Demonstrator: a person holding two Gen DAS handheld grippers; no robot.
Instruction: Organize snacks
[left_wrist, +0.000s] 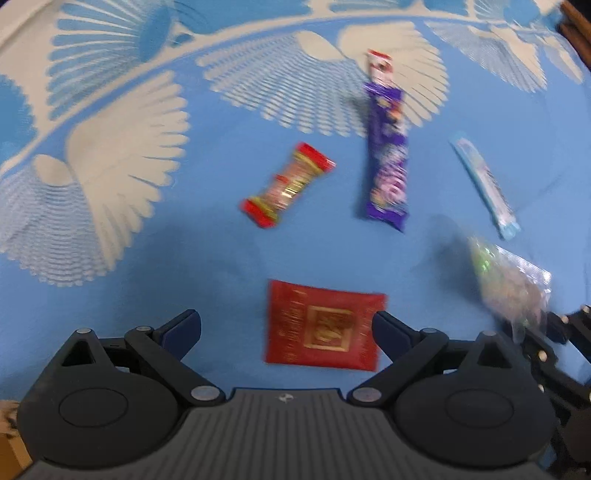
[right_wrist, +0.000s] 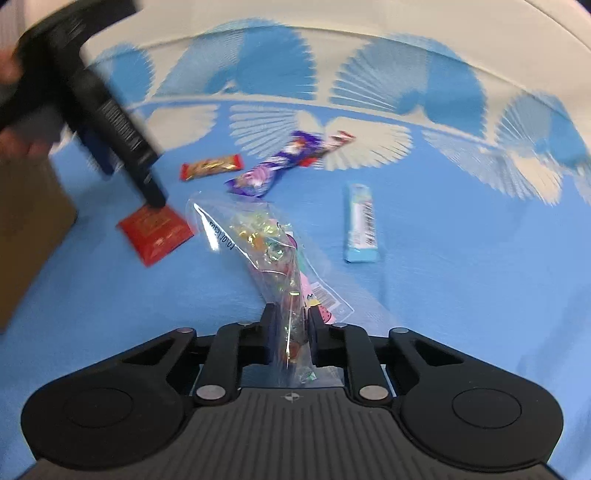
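Note:
My left gripper (left_wrist: 286, 326) is open, its fingers either side of a flat red packet (left_wrist: 323, 328) on the blue cloth; the packet also shows in the right wrist view (right_wrist: 155, 232). My right gripper (right_wrist: 290, 325) is shut on a clear bag of wrapped candies (right_wrist: 266, 243), held above the cloth; the bag shows blurred in the left wrist view (left_wrist: 513, 280). A red-and-gold candy bar (left_wrist: 288, 184), a purple snack pack (left_wrist: 388, 155) and a light blue bar (left_wrist: 484, 184) lie farther out. The left gripper (right_wrist: 110, 122) appears in the right wrist view above the red packet.
A blue cloth with white fan patterns (left_wrist: 110, 166) covers the surface. A brown cardboard box (right_wrist: 26, 229) stands at the left of the right wrist view. A red-and-white wrapper (left_wrist: 380, 64) lies behind the purple pack.

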